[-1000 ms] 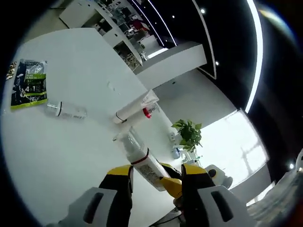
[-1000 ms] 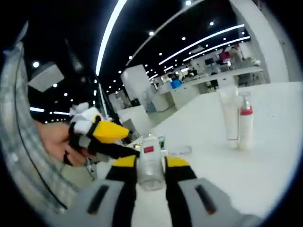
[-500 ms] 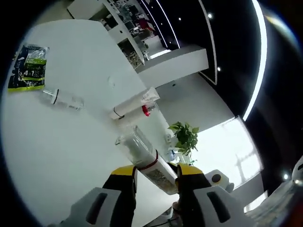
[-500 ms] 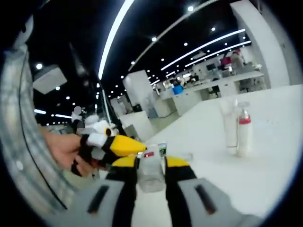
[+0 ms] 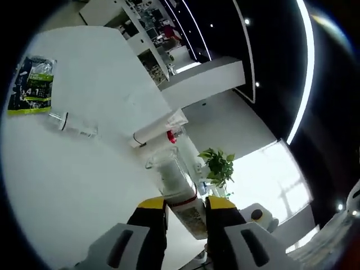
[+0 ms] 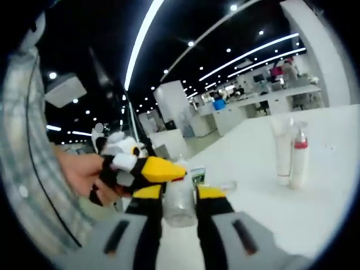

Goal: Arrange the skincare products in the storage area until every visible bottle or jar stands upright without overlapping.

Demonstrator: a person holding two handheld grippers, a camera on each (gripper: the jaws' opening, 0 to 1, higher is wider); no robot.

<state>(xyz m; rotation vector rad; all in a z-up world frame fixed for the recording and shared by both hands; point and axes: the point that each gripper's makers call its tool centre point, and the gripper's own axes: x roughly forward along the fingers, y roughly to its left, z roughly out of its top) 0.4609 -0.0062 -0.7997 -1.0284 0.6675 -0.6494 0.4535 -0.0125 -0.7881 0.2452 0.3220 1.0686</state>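
Bottle — white, clear-capped, red-banded — clamped by left tool and right tool.

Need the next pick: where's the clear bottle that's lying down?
In the left gripper view, the clear plastic bottle lies on its side on the white table, upper left, between the green-and-black sachet and the white tube.

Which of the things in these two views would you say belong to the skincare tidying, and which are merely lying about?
Job:
pump bottle, held in both grippers
white tube, standing
red-collared bottle, standing
clear bottle, lying down

Lying about:
green sachet on the table
potted plant beyond the table
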